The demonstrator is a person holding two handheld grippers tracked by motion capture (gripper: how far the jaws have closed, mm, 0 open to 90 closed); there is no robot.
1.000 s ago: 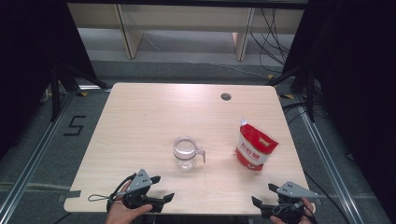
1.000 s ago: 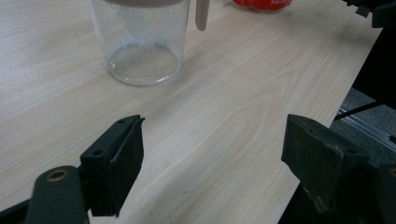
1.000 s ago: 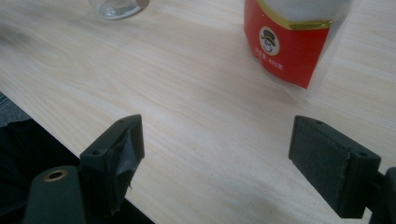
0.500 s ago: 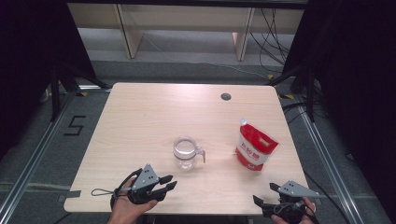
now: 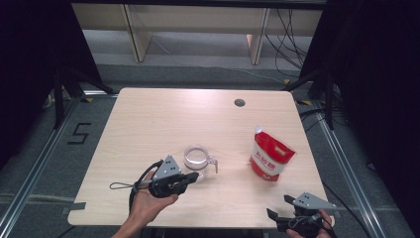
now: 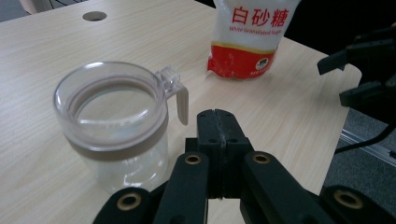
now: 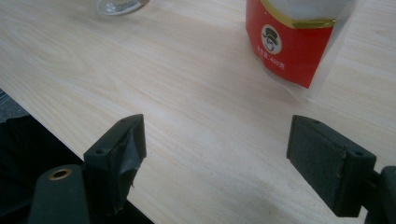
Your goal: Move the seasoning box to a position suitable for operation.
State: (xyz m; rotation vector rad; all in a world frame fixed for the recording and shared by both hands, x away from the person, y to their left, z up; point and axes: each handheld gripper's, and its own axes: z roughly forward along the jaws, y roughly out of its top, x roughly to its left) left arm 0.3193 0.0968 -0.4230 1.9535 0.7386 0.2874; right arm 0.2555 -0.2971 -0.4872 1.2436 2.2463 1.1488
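1. 2 grippers sit at the near edge of the wooden table (image 5: 148,119), each held in one of the person's hands.
2. Left gripper (image 5: 192,176): its jaws have just been closing and now meet flat against each other, as the left gripper view shows (image 6: 217,126); nothing is between them.
3. Its tips point at the clear plastic cup (image 5: 198,159), stopping just beside the cup's near side, not touching as far as the left gripper view shows.
4. That cup (image 6: 112,126) stands upright near the table's middle, empty, with a brownish band around its wall and a handle turned toward the sugar pouch.
5. Right gripper (image 5: 280,208): held at the near right corner of the table, jaws spread wide with only bare tabletop between them in the right gripper view (image 7: 217,154).
6. Red-and-white sugar pouch (image 5: 270,156) stands upright to the right of the cup, well apart from it and beyond the right gripper; it bears Chinese characters and the words "White Granulated Sugar" (image 6: 250,32).
7. 1 round dark hole (image 5: 239,103) lies in the tabletop near the far edge.
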